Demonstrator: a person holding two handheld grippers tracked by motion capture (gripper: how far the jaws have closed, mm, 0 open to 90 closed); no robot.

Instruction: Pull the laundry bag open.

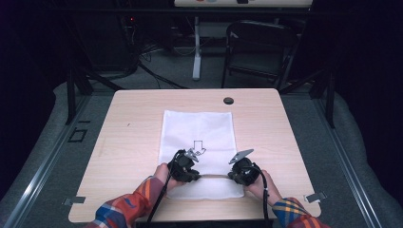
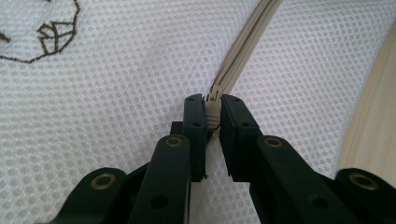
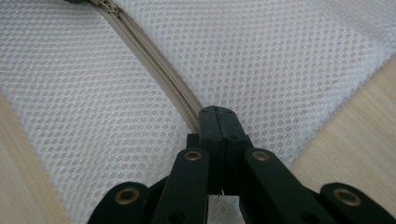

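On the near half of the light wood table (image 1: 128,137), a white mesh bag (image 1: 199,128) lay flat, long side running away from the person, a dark outline drawing (image 1: 198,146) printed near its middle. A beige zipper (image 1: 215,176) ran across the bag close to its near edge, between the two grippers.

Left gripper (image 1: 189,168) sat at the zipper's left end, jaws pointing roughly along the zipper line. In the left gripper view the gripper (image 2: 213,116) was nearly closed, pads pinching the beige zipper (image 2: 233,65) end piece; a narrow gap remained between the jaws, taken up by that piece. Mesh bag (image 2: 116,93) lay under it, table (image 2: 373,126) edge visible at right.

Right gripper (image 1: 236,172) sat at the zipper's right end, near the bag's right edge. In the right gripper view the gripper (image 3: 217,122) had its jaws fully together, clamped right where the zipper (image 3: 154,58) tape met them; what exactly sat between the pads couldn't be made out. Bag mesh (image 3: 280,56) on both sides, bare table (image 3: 355,121) to the right.

Both hands rested low on the table, plaid sleeves (image 1: 126,206) coming in from the bottom edge
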